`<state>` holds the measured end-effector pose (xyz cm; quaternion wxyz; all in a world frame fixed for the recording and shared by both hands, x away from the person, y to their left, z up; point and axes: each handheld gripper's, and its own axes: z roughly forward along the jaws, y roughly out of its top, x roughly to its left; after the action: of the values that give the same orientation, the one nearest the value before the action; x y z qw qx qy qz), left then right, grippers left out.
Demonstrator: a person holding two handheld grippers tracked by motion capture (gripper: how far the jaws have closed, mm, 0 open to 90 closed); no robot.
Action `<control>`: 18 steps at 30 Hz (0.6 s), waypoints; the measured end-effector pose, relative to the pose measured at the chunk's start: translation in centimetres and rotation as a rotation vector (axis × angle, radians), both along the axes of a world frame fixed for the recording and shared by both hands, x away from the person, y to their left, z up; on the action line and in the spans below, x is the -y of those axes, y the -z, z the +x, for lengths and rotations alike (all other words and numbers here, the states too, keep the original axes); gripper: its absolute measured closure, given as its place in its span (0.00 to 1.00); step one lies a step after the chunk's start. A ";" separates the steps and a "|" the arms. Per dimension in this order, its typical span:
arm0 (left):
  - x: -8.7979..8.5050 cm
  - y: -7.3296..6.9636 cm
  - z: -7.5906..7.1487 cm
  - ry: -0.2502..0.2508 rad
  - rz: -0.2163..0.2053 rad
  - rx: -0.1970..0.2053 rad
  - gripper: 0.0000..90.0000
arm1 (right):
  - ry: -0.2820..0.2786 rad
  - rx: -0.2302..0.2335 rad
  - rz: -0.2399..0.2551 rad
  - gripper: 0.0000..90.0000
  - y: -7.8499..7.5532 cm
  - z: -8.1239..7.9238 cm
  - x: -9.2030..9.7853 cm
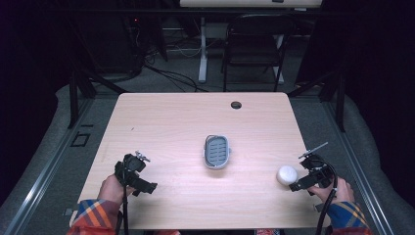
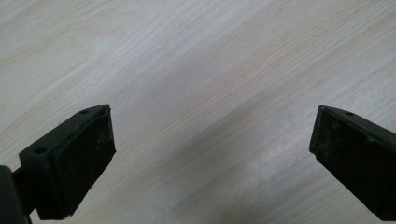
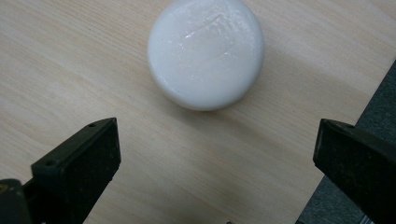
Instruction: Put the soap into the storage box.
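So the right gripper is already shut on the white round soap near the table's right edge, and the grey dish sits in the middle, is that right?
Not quite. The right gripper is open, and the white round soap lies free on the table ahead of its jaws, as the right gripper view shows. The rest holds: the soap is near the right edge and the grey dish sits mid-table.

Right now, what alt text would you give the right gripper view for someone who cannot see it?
A round, glossy white soap-like bar lies on a pale wooden table, just ahead of the right gripper, whose two black jaws stand wide apart with bare tabletop between them. The table's edge shows at right.
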<state>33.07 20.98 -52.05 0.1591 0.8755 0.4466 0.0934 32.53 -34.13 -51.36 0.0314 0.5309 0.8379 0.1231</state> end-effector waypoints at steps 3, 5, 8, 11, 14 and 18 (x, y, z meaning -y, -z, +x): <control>0.0 0.0 0.0 0.000 -0.001 0.001 0.00 | -0.004 -0.004 -0.001 0.01 0.0 0.0 0.0; 0.0 0.0 0.0 0.001 -0.001 0.000 0.00 | -0.007 -0.010 0.004 0.01 0.0 0.1 0.0; 0.0 0.0 0.0 0.001 0.000 0.000 0.00 | -0.008 -0.016 0.011 0.01 0.0 0.0 -0.1; 0.0 0.0 0.0 0.000 -0.001 0.000 0.00 | 0.004 0.002 0.009 0.01 0.2 0.0 -0.3; 0.0 0.0 0.0 -0.001 -0.001 -0.001 0.00 | -0.020 -0.019 -0.011 0.01 0.0 0.1 -0.4; 0.1 0.0 0.0 0.003 0.002 -0.002 0.00 | -0.029 -0.027 -0.012 0.01 0.0 0.1 -0.5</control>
<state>33.06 20.91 -52.06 0.1580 0.8764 0.4454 0.0927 32.63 -33.61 -51.36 0.0215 0.5199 0.8467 0.1112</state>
